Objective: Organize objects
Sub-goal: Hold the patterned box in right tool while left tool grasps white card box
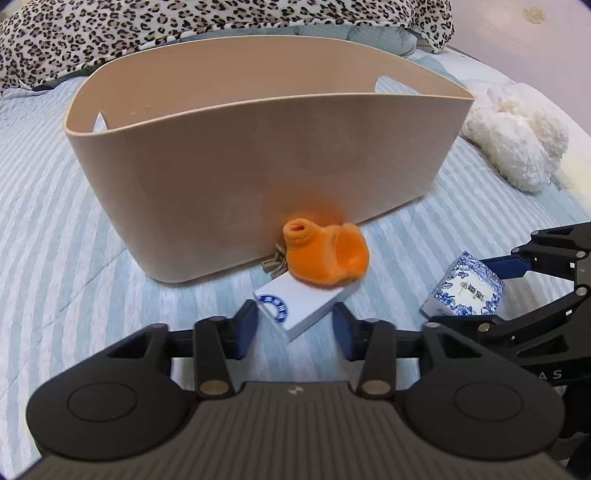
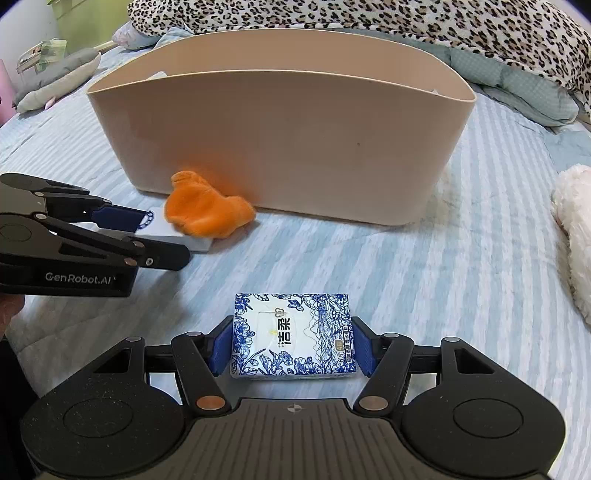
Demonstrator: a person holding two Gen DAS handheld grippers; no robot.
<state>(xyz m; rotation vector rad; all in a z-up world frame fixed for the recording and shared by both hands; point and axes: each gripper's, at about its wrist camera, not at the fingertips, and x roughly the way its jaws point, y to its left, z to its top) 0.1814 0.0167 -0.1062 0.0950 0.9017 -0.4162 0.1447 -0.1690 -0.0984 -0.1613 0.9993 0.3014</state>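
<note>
A beige plastic bin (image 1: 258,155) stands on the striped bed; it also shows in the right wrist view (image 2: 288,140). An orange sock (image 1: 327,256) lies on a white box with a blue emblem (image 1: 299,306) against the bin's front wall, with keys (image 1: 275,264) beside it. My left gripper (image 1: 295,328) is open, its fingers on either side of the white box's near end. My right gripper (image 2: 291,349) is shut on a blue-and-white tissue pack (image 2: 291,334), which rests on the bed. The left gripper (image 2: 147,236) also appears in the right wrist view, by the sock (image 2: 207,210).
A white fluffy plush (image 1: 517,140) lies right of the bin. A leopard-print blanket (image 1: 110,33) is bunched behind the bin. A grey cushion (image 2: 55,77) lies at far left in the right wrist view.
</note>
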